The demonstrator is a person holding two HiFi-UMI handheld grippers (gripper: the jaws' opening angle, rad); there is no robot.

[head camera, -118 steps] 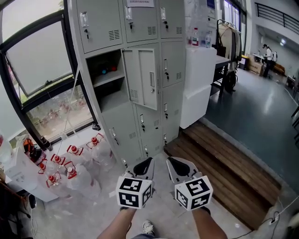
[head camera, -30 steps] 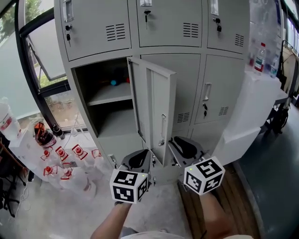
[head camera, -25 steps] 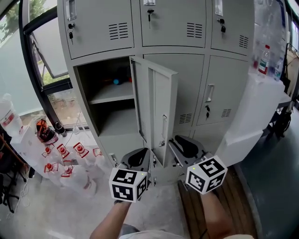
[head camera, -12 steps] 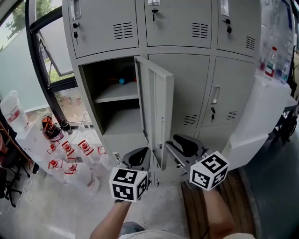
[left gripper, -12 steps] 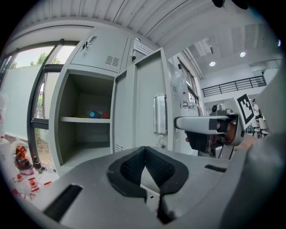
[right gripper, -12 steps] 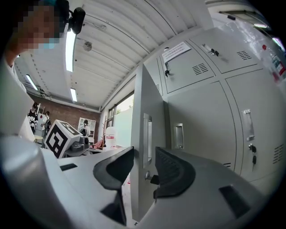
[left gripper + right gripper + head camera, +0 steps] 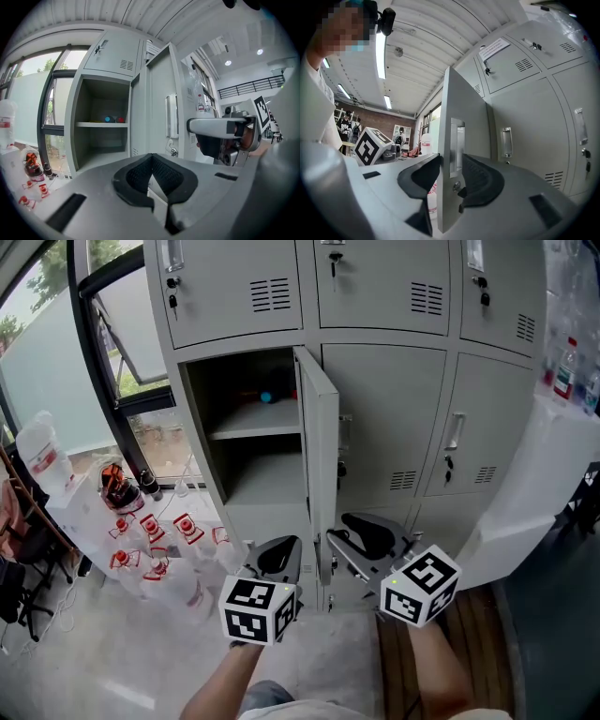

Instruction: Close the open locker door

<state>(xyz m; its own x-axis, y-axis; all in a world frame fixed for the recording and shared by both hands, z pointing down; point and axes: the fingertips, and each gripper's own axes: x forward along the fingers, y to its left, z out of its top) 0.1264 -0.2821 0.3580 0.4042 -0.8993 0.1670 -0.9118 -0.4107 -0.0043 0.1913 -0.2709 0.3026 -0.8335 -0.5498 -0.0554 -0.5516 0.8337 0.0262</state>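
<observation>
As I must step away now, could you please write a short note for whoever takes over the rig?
Left gripper: shut, empty.
Right gripper: jaws have just been opening; now open, astride the door's free edge.
Door: wide open, roughly square to the locker.
Done: door reached.
Left: swing it shut.

Grey locker door (image 7: 319, 456), red-capped clear bottles (image 7: 155, 532)

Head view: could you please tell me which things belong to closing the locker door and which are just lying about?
Job: open locker door; right gripper, jaws just opened, door edge between them.
Lying about: bottles on the floor; small items on the locker shelf; bottles on the white cabinet.
</observation>
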